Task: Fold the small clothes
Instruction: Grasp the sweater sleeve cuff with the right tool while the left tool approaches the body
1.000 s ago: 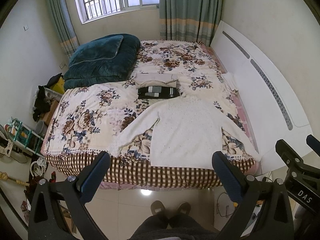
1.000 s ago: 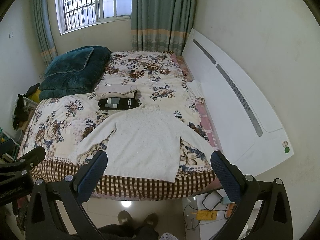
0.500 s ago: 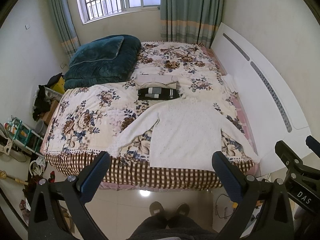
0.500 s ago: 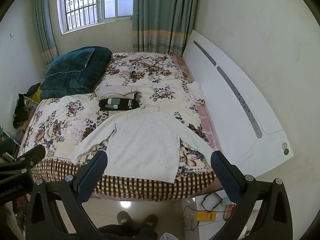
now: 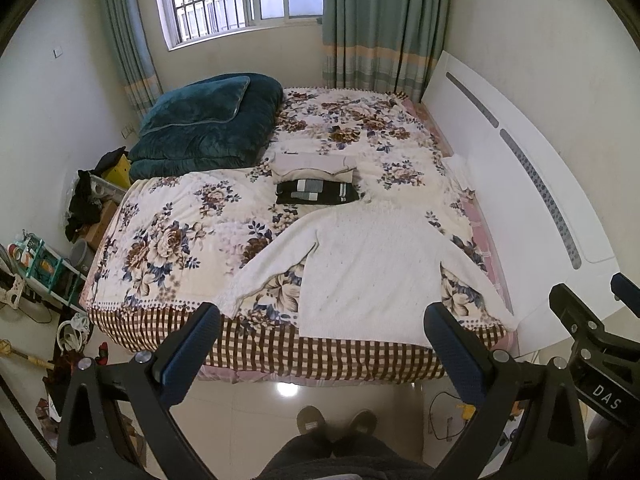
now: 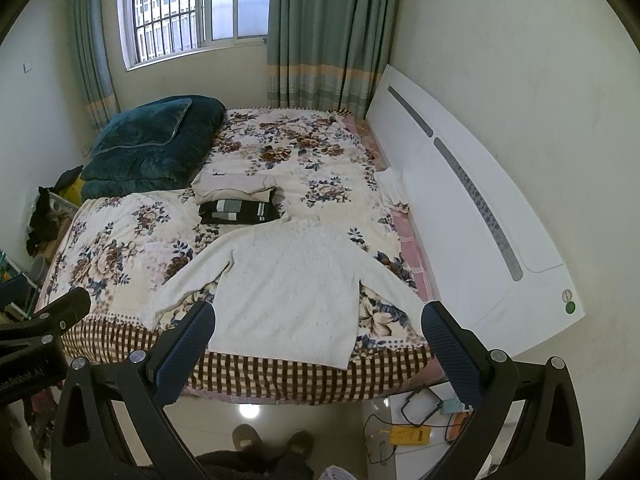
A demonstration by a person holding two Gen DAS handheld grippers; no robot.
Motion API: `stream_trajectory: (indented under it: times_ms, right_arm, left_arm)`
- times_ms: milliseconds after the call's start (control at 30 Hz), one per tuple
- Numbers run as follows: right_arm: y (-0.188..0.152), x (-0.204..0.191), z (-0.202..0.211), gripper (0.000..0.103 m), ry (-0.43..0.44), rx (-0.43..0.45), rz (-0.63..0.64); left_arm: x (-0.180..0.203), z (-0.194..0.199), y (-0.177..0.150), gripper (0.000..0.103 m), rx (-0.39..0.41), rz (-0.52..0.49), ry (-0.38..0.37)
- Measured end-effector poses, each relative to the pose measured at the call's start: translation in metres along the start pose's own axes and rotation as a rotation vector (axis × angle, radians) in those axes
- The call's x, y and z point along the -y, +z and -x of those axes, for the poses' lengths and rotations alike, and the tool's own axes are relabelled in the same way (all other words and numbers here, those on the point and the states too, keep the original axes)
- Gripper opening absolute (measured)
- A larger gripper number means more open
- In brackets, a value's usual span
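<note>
While both grippers hover wide open and empty, floral bed (image 5: 192, 216) fills room; white sweater (image 5: 372, 268) flat at near edge, 2 folded clothes (image 5: 316, 192) beyond. Only right wrist view shows yellow device (image 6: 408, 436) on floor.

Left gripper (image 5: 320, 344) and right gripper (image 6: 316, 340) hold nothing.

The clutter on the floor (image 5: 86, 200) left of the bed (image 5: 188, 216) is too small to name — the sticker (image 6: 568, 300) on the headboard (image 6: 460, 200) unreadable, the person's slippers (image 6: 272, 442) half cut off.
</note>
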State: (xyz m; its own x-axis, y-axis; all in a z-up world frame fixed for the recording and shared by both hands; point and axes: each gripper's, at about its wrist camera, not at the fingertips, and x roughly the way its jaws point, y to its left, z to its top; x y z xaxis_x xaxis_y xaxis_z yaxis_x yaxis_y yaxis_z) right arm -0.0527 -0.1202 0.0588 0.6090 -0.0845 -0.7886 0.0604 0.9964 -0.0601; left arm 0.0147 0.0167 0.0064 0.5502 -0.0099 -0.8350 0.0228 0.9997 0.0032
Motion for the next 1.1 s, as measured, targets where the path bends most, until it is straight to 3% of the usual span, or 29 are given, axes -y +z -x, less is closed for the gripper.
stream_trajectory:
  times_ms: [467, 567, 700, 833, 1033, 1100]
  right_arm:
    - [0.004, 0.004, 0.0, 0.103, 0.002, -0.009, -0.02]
    - [0.007, 0.015, -0.018, 0.103, 0.005, -0.032, -0.064]
    - [-0.003, 0.058, -0.071, 0.103, -0.073, -0.086, -0.189]
    - [-0.03, 0.125, -0.139, 0.103, -0.193, -0.159, -0.362]
    - [-0.109, 0.236, -0.279, 0.102, -0.301, -0.336, -0.625]
    - [-0.141, 0.27, -0.325, 0.092, -0.295, -0.383, -0.702]
  left_arm:
    - [0.001, 0.001, 0.001, 0.103, 0.016, 0.01, 0.003]
    - [0.004, -0.01, 0.003, 0.103, 0.044, 0.008, 0.028]
    - [0.005, -0.053, 0.015, 0.103, 0.08, 0.011, 0.071]
    - [0.008, -0.125, 0.025, 0.103, 0.033, 0.003, 0.08]
    - [0.037, -0.234, 0.038, 0.103, -0.04, -0.023, 0.153]
    - [0.05, -0.276, 0.041, 0.103, -0.088, -0.035, 0.191]
